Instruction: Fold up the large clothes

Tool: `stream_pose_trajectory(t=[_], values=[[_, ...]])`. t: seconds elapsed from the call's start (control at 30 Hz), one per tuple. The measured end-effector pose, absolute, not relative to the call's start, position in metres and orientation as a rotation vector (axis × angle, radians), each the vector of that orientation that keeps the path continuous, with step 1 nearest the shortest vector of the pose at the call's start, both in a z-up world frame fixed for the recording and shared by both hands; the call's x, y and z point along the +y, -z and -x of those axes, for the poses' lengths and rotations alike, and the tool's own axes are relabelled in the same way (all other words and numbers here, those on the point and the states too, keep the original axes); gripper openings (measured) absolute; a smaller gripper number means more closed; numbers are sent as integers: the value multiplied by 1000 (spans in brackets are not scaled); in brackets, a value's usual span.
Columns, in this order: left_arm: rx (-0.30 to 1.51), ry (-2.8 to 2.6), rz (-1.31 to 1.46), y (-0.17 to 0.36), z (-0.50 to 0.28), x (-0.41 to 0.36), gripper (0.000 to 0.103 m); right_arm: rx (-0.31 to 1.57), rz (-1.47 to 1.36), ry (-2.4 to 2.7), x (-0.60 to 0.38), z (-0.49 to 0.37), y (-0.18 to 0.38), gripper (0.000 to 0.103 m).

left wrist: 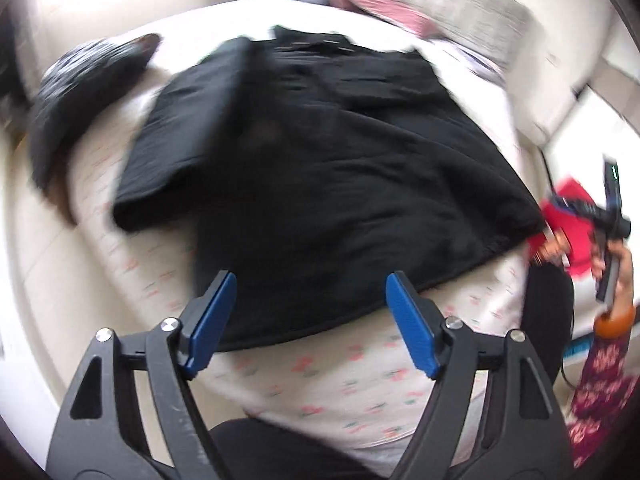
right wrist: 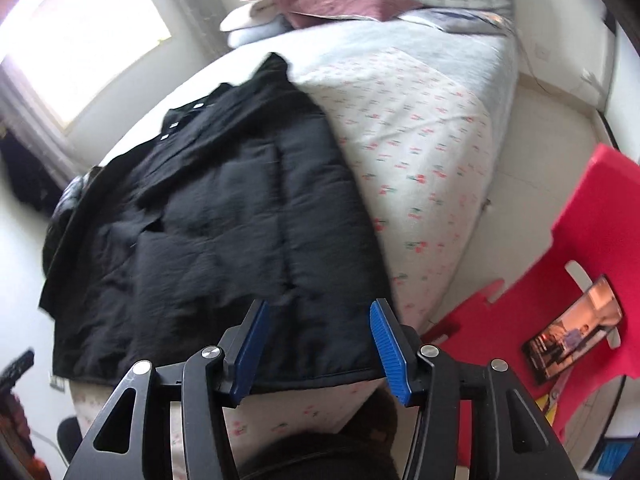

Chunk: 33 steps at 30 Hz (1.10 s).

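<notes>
A large black padded jacket (left wrist: 320, 160) lies spread on the bed, collar toward the far end and hem toward me. One sleeve is folded across its left side. My left gripper (left wrist: 310, 280) hovers open over the hem near its left corner, with nothing between the blue pads. In the right wrist view the jacket (right wrist: 220, 220) fills the left half of the bed. My right gripper (right wrist: 319, 306) stands open just above the hem's right corner, and its pads are not touching the cloth. The left wrist view is blurred.
The bed (right wrist: 420, 152) has a white sheet with small red flowers. Pillows and a pink cloth (right wrist: 332, 0) lie at its head. A second dark garment (left wrist: 80, 92) sits at the bed's left edge. On the floor to the right, a red stool (right wrist: 560, 272) carries a phone (right wrist: 572, 332).
</notes>
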<state>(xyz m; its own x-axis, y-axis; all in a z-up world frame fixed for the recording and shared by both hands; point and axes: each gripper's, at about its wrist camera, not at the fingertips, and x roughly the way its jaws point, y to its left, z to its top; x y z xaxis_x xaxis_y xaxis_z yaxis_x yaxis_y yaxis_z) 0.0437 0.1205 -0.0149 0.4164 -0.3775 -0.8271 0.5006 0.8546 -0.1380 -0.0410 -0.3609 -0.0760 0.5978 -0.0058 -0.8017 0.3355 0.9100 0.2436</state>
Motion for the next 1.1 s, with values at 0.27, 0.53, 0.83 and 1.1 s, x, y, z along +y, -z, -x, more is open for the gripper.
stream_pose_trajectory(t=[0.27, 0.53, 0.83, 1.1], values=[[968, 819, -300, 43, -28, 13, 78, 854, -234, -59, -281, 38, 54, 54], [975, 962, -502, 78, -18, -49, 78, 876, -241, -221, -243, 22, 73, 53], [994, 971, -464, 79, -21, -51, 12, 923, -260, -312, -232, 2, 96, 42], [982, 862, -140, 47, -54, -2, 3, 991, -221, -265, -234, -13, 114, 43]])
